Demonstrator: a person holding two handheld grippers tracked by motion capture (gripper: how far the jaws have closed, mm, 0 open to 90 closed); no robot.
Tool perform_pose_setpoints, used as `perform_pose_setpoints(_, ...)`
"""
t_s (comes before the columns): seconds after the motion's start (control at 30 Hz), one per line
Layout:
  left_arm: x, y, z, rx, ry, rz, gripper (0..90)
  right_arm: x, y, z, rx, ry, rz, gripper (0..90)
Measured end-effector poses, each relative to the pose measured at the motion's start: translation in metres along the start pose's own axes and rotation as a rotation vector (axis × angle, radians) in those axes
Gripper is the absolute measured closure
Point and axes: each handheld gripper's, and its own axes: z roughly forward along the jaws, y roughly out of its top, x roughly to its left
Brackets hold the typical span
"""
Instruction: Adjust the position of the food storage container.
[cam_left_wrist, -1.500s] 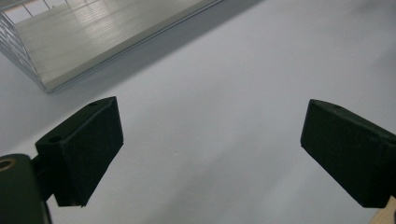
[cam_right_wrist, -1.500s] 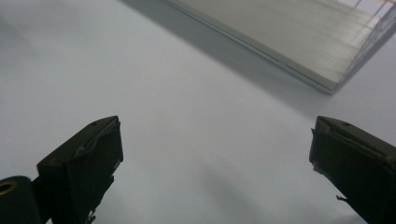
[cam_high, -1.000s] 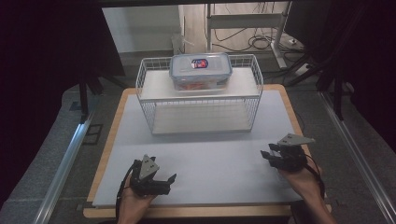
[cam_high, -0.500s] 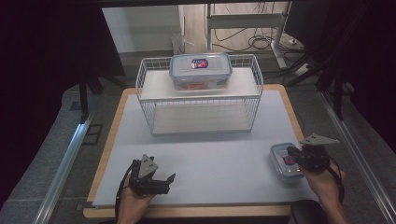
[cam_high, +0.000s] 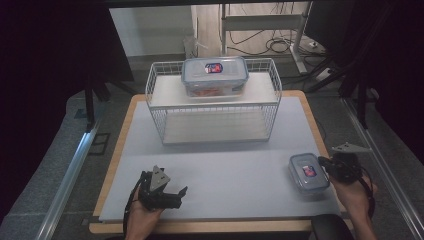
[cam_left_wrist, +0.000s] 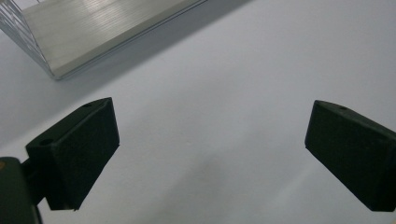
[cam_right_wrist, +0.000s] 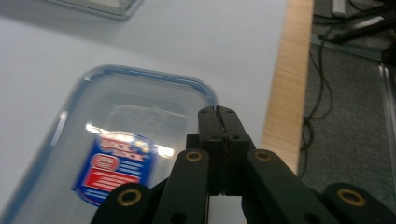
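Small box (cam_high: 308, 171) is now being shown on the worktop (cam_high: 225, 170) by the right gripper (cam_right_wrist: 218, 116), its fingers just closed together, empty. Left gripper (cam_high: 167, 195) is being held still, fingers apart. Pushing is likely being prepared.

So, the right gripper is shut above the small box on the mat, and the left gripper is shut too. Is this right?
Not quite: the left gripper is open. The left gripper view shows its two jaws far apart with bare mat between them. The rest holds: the right gripper is shut above the small box on the mat.
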Motion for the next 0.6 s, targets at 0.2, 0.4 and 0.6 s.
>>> perform_pose_setpoints(0.2,0.0,0.0,0.002,0.013,0.0,0.005,2.9,-0.008,-0.007,0.01,0.051,-0.004,0.023,89.8)
perform_pose_setpoints(0.4,0.0,-0.001,0.004,0.02,-0.002,0.002,2.9,-0.005,-0.007,0.012,0.051,0.019,0.037,89.9)
perform_pose_setpoints(0.6,-0.001,-0.001,0.005,0.026,-0.003,0.004,2.9,0.008,-0.003,0.016,0.05,0.06,0.008,89.9)
